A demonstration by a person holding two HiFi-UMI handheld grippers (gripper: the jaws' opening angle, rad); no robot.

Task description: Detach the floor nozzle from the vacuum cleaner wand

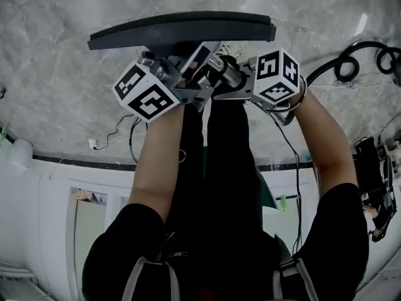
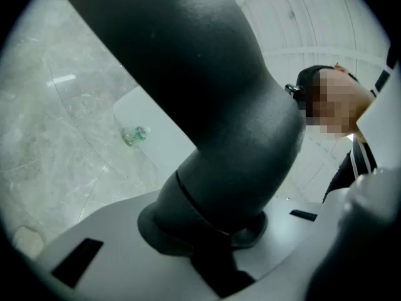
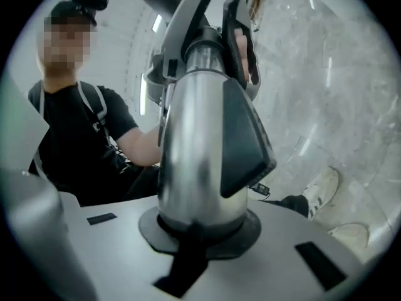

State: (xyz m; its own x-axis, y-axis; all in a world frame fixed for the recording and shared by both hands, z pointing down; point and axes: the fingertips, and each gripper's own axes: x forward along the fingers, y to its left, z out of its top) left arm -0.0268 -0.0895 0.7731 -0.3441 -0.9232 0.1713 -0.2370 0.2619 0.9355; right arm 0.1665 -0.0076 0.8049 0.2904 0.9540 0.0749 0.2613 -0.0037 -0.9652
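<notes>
I hold the vacuum's front end up before me. The dark flat floor nozzle [image 1: 182, 30] lies crosswise at the top of the head view. My left gripper [image 1: 193, 75] is shut on the nozzle's thick black neck [image 2: 207, 105], which fills the left gripper view. My right gripper [image 1: 230, 75] comes in from the other side. It is shut on the silver wand tube [image 3: 191, 143], just beside a dark wedge-shaped latch [image 3: 244, 137]. Both grippers sit close together, jaw tips nearly meeting. The joint between neck and tube is hidden behind them.
Grey marble floor [image 1: 56, 49] lies below. Black cables [image 1: 351, 61] coil at the right, with a thin lead [image 1: 119, 133] near a white plug. A green bottle [image 2: 133, 135] lies on the floor. A white shoe [image 3: 322, 190] and white wall panels [image 1: 50, 193] are close.
</notes>
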